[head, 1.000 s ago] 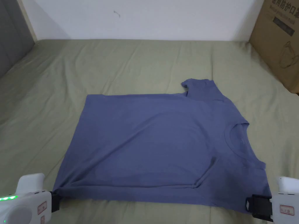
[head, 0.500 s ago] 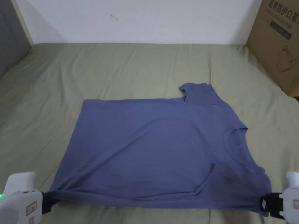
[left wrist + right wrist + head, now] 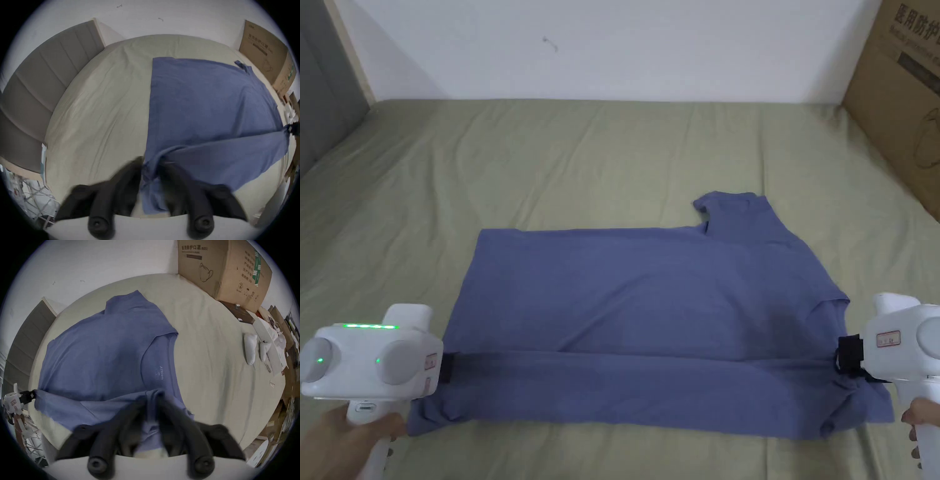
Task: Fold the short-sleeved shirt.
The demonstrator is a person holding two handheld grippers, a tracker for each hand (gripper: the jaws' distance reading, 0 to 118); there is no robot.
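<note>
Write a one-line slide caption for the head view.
Two handheld grippers, left and right, lift the near edge of a blue shirt over itself on a green bed.

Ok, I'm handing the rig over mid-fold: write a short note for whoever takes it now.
Left gripper: shut on the blue shirt at its hem-side near corner.
Right gripper: shut on the shirt at the collar-side near corner.
The shirt lies on the green bed sheet, its near edge lifted and carried over the body.
Done: first lengthwise fold begun.
Left: lay the edge down, release, tuck the far sleeve, fold across.
</note>
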